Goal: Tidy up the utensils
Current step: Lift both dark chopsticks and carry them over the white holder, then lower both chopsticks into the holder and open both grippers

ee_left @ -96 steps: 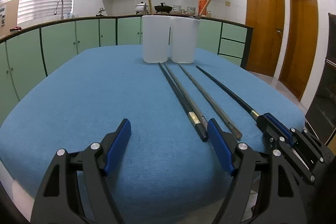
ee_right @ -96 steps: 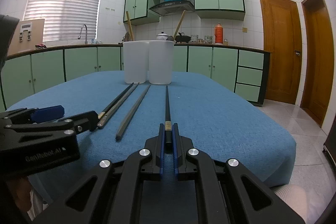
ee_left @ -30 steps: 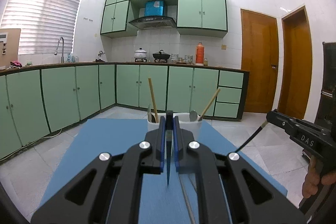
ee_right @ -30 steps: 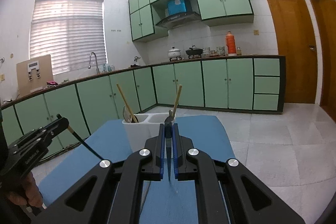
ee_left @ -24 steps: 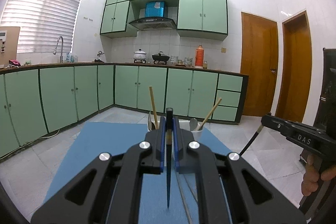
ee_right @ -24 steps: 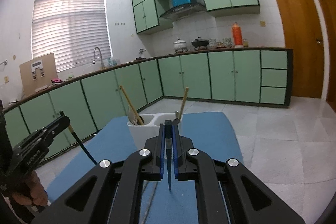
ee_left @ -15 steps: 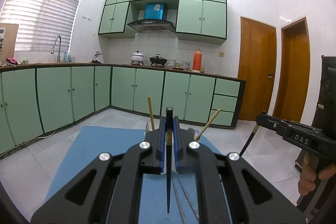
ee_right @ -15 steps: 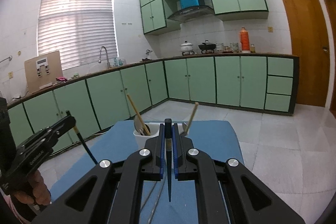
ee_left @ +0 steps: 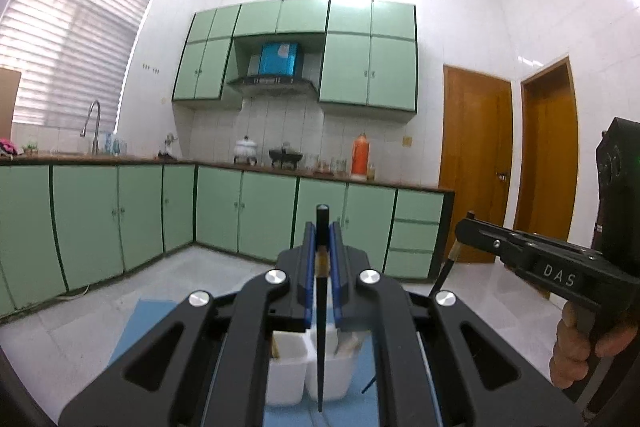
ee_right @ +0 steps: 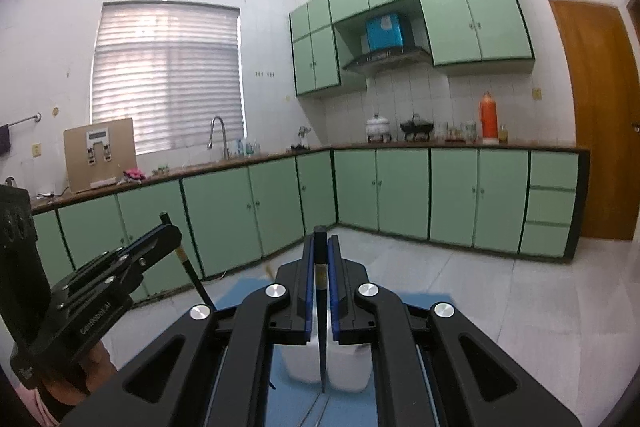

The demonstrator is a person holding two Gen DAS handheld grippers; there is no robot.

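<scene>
Two hand-held grippers hover high above a blue-covered table (ee_left: pixel 132 323) in a kitchen with green cabinets (ee_left: pixel 256 215).

In the left wrist view, the left gripper (ee_left: pixel 321 251) has its blue-padded fingers pressed against a dark chopstick (ee_left: pixel 321 347), which stands nearly upright between them. Its blunt end pokes above the fingertips and its thin tip hangs down in front of a white two-compartment utensil holder (ee_left: pixel 304 371) on the table. Whether the tip reaches the holder cannot be told. Only this view shows wooden handles (ee_left: pixel 348 341) inside the holder. At the right edge, the right gripper (ee_left: pixel 466 227) appears side-on, held in a hand (ee_left: pixel 576 343), with a second dark chopstick (ee_left: pixel 446 269) slanting down from its tip.

In the right wrist view, the right gripper (ee_right: pixel 321 251) also pinches its chopstick (ee_right: pixel 322 343) upright, tip hanging in front of the white holder (ee_right: pixel 344 367), most of which is hidden by the gripper's body. Only this view shows the left gripper (ee_right: pixel 170 231) from the side, at lower left, its chopstick (ee_right: pixel 192 275) angled downward, and a cardboard panel (ee_right: pixel 100 155) on the counter beside the sink tap (ee_right: pixel 218 135).
</scene>
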